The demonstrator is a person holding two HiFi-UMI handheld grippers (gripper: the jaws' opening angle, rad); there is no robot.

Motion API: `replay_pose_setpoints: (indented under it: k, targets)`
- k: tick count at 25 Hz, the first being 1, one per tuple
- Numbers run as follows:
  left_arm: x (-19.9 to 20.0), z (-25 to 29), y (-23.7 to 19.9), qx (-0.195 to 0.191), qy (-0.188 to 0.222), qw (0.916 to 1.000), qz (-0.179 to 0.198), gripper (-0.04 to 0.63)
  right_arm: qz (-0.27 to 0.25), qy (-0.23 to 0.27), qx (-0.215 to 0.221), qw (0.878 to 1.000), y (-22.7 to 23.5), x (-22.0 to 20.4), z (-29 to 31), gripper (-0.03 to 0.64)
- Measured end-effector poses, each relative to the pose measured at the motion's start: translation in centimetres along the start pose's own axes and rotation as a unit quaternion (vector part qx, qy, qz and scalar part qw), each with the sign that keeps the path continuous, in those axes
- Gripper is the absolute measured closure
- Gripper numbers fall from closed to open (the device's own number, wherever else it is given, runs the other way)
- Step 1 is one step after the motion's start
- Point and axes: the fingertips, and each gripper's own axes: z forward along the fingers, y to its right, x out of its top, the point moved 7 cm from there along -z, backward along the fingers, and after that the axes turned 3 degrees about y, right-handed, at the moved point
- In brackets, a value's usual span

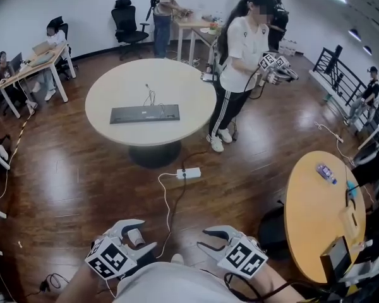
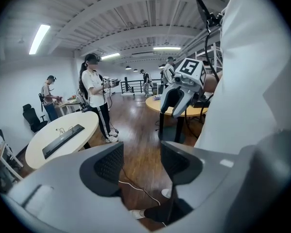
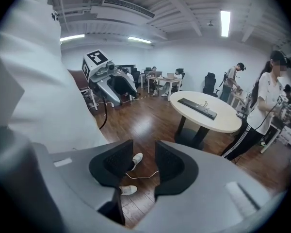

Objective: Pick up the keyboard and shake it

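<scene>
Black keyboard (image 1: 144,113) lies flat on the round table (image 1: 170,81) — untouched.

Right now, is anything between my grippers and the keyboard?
Nothing tall. Open floor separates the left gripper and right gripper from the keyboard; only a white power strip and its cable lie there, before the table.

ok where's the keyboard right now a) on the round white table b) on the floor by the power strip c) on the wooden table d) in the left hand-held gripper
a, the keyboard lies flat on the round white table
</scene>
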Motion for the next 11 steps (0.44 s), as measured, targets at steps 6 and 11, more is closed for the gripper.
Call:
replay_pose_setpoints:
  k: [6,11]
  targets:
    - [0.4,-0.2,-1.2,0.008,0.001,1.0,0.004,0.36,-0.007,0.003,0.003,1.0,0.7,1.1,0.4,0.471]
    - [0.6,-0.4,-0.6,0.015,0.002,0.9999,0.005,0.362,-0.016,0.002,0.001,1.0,0.6,1.1,-0.1,0.474]
